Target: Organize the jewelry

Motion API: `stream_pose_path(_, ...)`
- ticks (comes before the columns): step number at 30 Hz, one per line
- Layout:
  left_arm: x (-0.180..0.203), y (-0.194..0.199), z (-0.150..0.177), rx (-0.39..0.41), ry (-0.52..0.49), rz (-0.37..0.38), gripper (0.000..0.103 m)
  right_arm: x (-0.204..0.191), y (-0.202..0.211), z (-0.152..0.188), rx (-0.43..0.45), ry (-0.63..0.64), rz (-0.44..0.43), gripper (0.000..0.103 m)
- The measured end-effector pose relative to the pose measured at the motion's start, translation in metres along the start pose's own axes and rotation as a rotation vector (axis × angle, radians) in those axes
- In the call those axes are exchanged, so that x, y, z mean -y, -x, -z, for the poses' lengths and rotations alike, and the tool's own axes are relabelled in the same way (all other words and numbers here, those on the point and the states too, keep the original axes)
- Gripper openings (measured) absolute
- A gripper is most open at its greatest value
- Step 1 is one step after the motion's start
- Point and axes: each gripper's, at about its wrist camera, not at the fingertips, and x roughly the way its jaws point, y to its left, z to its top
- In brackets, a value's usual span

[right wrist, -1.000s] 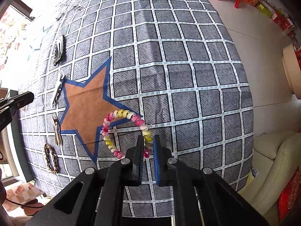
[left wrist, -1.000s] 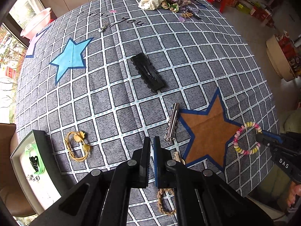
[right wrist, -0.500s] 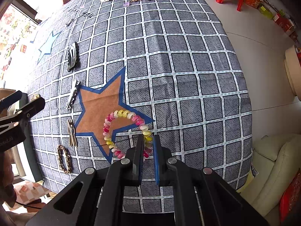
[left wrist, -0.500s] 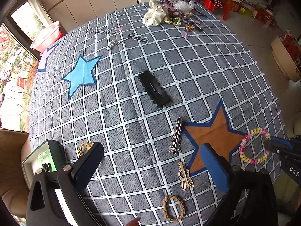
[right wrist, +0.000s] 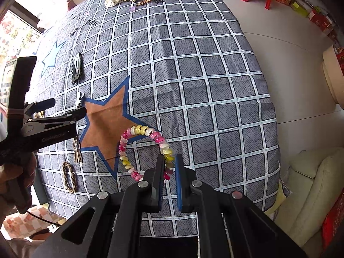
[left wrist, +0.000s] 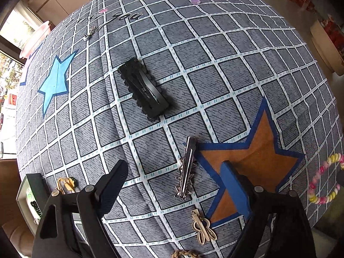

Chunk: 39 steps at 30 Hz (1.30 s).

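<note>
Left tool (left wrist: 174, 185), jaws wide and closing, nothing gripped; the silver clip (left wrist: 186, 167) lies on the desk (left wrist: 215, 43) between them, nearer the blue pad. Its long axis runs away from the tool, the star-trimmed end nearest. Risk: an off-centre closure could pivot or skid the clip. Right tool (right wrist: 168, 167), nearly closed, pinches the beaded bracelet (right wrist: 137, 129); its free loop could snag the cloth.

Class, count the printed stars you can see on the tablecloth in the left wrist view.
3: an orange star near the open left gripper, a blue star at left, and part of a pale one at the cloth's left edge. More may be hidden.
</note>
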Motion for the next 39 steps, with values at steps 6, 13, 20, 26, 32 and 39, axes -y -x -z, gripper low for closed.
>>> stream_pose_path(6,-0.004,-0.003,0.002,0.006,0.005,0.065,0.075,0.008,0.001,0.004,0.002,-0.005,-0.004,0.01)
stream_pose_path(13,0.006,0.008,0.001,0.024,-0.026,0.099,0.023,0.006,0.0,0.006,0.0,-0.005,-0.01,0.01)
stream_pose_path(20,-0.017,0.034,0.017,0.059,0.031,0.13,0.023,-0.004,0.001,0.0,0.015,0.004,-0.026,0.01)
stream_pose_path(26,-0.058,0.06,0.049,0.098,0.108,0.14,0.023,-0.026,0.005,-0.011,0.029,0.039,-0.056,0.01)
stream_pose_path(32,-0.105,0.079,0.084,0.135,0.215,0.141,0.023,-0.068,0.009,-0.022,0.038,0.13,-0.09,0.01)
stream_pose_path(39,-0.169,0.095,0.133,0.164,0.37,0.104,0.023,-0.145,0.011,-0.031,0.034,0.299,-0.148,0.01)
